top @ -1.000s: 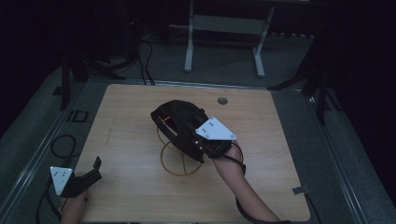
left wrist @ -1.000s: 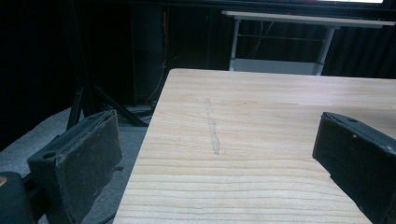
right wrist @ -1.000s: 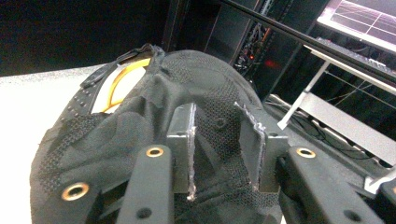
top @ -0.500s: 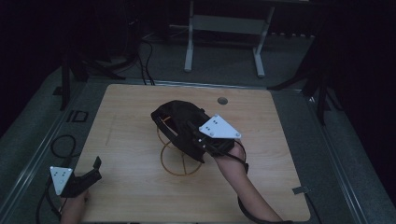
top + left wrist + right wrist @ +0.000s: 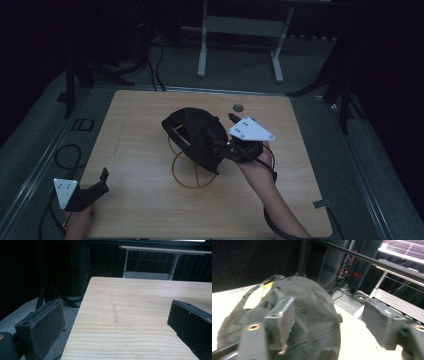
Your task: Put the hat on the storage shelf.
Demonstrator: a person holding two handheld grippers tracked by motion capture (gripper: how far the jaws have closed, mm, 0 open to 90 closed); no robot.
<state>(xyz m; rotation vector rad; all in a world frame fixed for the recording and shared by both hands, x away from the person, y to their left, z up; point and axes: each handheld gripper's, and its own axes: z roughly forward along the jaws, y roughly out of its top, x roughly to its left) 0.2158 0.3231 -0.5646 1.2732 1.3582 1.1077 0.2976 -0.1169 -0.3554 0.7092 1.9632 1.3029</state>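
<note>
1. Cap [image 5: 196,136], black, sits near the middle of the tabletop [image 5: 140,120], draped over a thin wire stand [image 5: 192,170] whose round base ring lies flat on the wood.
2. Right tool [image 5: 222,147] is at the cap's near-right side. In the right gripper view its jaws stand wide apart; the left one lies against the dark fabric [image 5: 312,322], the right one is off to the side over bare wood. Nothing is clamped.
3. Left tool [image 5: 97,182] rests at the near-left corner of the tabletop, well apart from the cap. Its own view shows both jaws spread wide with only wood grain [image 5: 130,315] between them.
4. Step in hand, as I judge it: the right tool is lining up on the cap's edge, either to take hold or just after letting go; the frames do not settle which.
5. Next move, if a grasp is meant: bring the far jaw in so a fold of fabric sits between both pads, then close. The wire stand looks light and may tip if the cap is dragged sideways.
</note>
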